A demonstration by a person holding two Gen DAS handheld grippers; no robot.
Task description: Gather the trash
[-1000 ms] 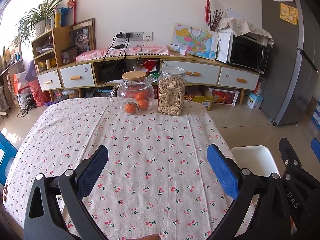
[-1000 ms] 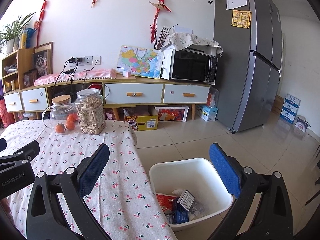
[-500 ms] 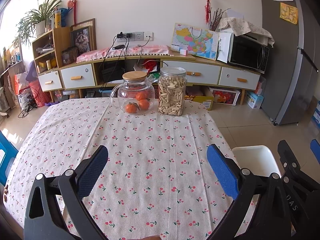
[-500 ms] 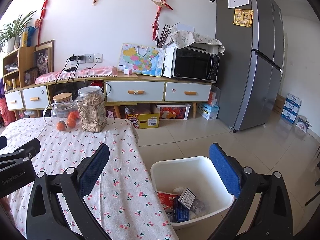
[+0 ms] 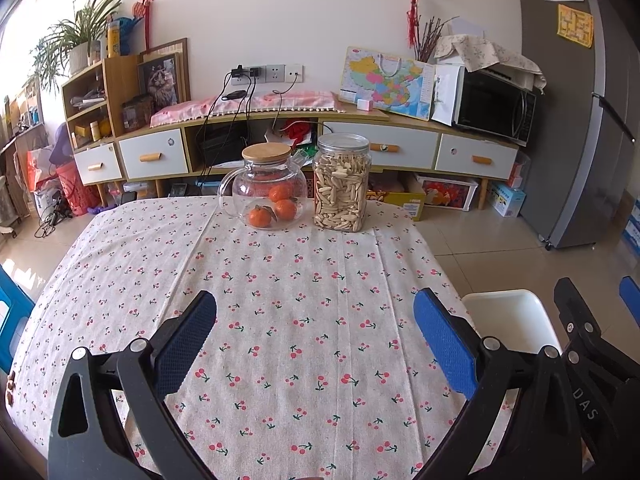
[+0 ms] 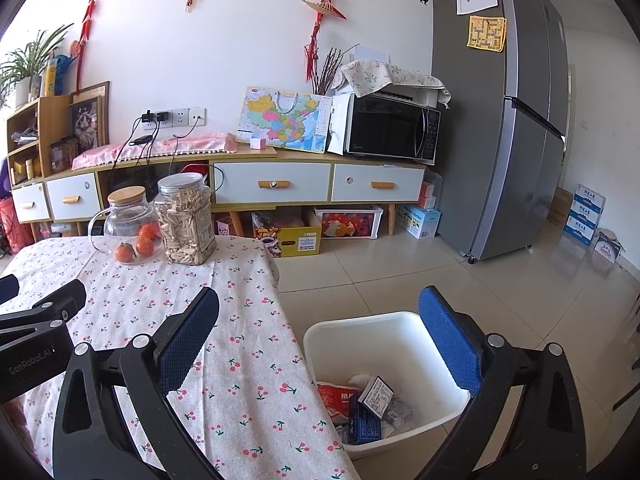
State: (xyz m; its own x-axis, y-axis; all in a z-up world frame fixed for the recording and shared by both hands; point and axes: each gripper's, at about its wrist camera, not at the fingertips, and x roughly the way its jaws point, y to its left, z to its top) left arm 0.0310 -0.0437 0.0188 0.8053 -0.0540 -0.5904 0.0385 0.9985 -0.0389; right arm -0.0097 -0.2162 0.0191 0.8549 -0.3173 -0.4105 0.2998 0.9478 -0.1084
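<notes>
The trash [image 6: 366, 402] you are after lies in the bottom of the white bin [image 6: 400, 344]: a red wrapper, a dark blue packet, a labelled scrap and some crumpled paper, piled toward the near corner. The bin stands on the tiled floor just beside the right edge of the bench [image 5: 280, 300].

By the look of it, the collecting is done or close to it. No wrapper or scrap shows anywhere on the cherry-print cloth, so nothing visible is left for you to pick up; the part of the bench under the tongs is hidden.

Your left tongs [image 5: 316, 340] hang spread wide over the cloth, holding nothing. Your right tongs [image 6: 320, 336] are spread as wide and empty too, poised over the bench edge and the bin.

At the far end of the bench stand a glass teapot [image 5: 266, 188] with oranges inside and, just beside it, a clear jar [image 5: 342, 184] of pale seeds. Beyond runs a low sideboard [image 6: 272, 176] with a microwave [image 6: 392, 128], and a grey fridge [image 6: 496, 120] stands to the right.
</notes>
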